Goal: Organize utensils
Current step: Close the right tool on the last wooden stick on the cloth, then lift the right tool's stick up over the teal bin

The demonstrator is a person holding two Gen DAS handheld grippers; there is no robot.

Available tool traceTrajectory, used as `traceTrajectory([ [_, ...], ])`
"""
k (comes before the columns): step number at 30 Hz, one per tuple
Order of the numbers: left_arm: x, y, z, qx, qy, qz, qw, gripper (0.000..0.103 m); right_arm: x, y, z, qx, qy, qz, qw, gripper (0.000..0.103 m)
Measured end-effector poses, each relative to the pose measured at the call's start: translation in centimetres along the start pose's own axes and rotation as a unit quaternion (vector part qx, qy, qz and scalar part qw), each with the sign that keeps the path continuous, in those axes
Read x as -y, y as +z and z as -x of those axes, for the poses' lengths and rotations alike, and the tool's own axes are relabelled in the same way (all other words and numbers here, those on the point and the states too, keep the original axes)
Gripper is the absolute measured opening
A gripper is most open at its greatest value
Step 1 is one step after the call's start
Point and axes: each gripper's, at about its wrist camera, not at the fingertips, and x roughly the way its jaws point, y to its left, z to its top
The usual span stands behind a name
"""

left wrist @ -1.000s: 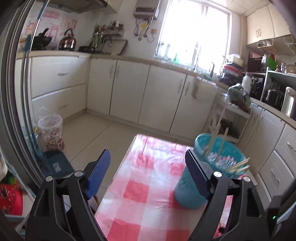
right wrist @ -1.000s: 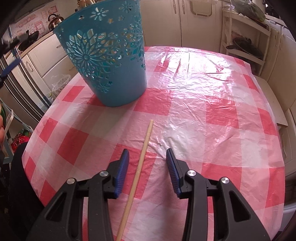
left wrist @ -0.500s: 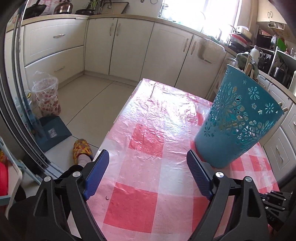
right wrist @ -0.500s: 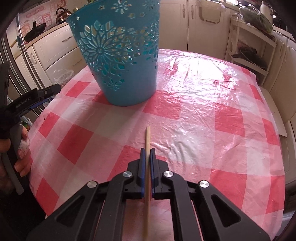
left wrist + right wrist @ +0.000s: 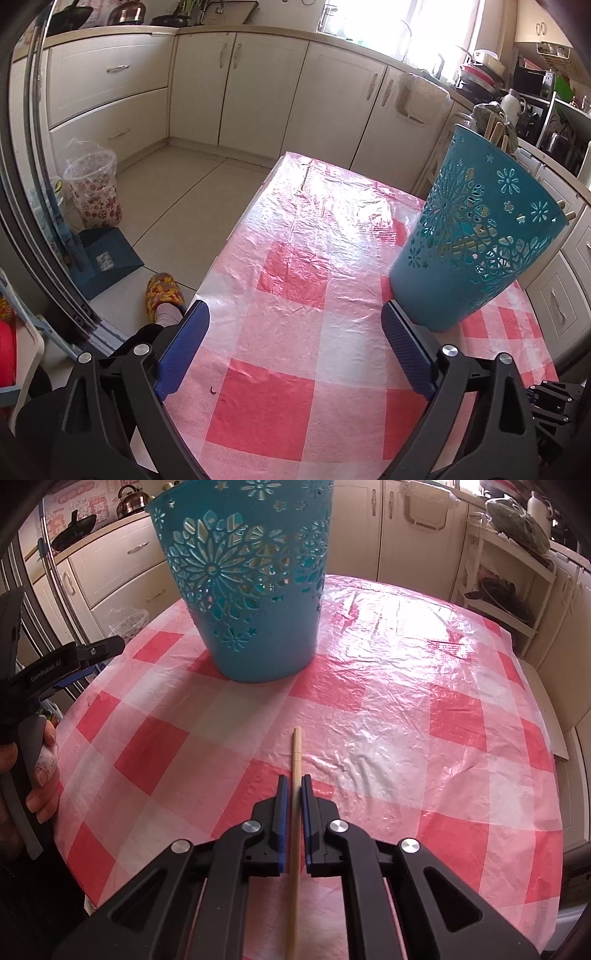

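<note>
A teal cut-out bin (image 5: 251, 583) stands on the red-and-white checked table (image 5: 424, 709), with several wooden sticks (image 5: 496, 131) poking out of its rim. My right gripper (image 5: 293, 781) is shut on a single wooden chopstick (image 5: 296, 749), whose far end points toward the bin. In the left wrist view the bin (image 5: 476, 236) stands just beyond the right fingertip. My left gripper (image 5: 293, 323) hangs over the table's near left edge; its jaws are opening wide with nothing between them. The left gripper (image 5: 92, 653) also shows at the left edge of the right wrist view.
Cream kitchen cabinets (image 5: 236, 85) line the far wall. On the floor left of the table stand a flowered waste bin (image 5: 94, 195) and a blue dustpan (image 5: 107, 260). A foot in a patterned slipper (image 5: 164, 291) is by the table edge. An open shelf rack (image 5: 506, 590) stands at the right.
My right gripper closed on the chopstick and has raised it slightly. My left gripper dropped lower and tilted down toward the table, its jaws spreading a little.
</note>
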Motion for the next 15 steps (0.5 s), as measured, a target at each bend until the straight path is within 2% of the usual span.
traceTrajectory([
  [9,0.2,0.1,-0.3,-0.007,0.009,-0.004,0.9999,0.092,1.6,0.5,0.1,0.002,0.043,-0.051,0.998,0.007],
  [15,0.3,0.0,-0.5,-0.012,0.014,-0.007,0.9998,0.094,2.8,1.0,0.7,0.017,0.09,-0.088,0.992,0.007],
])
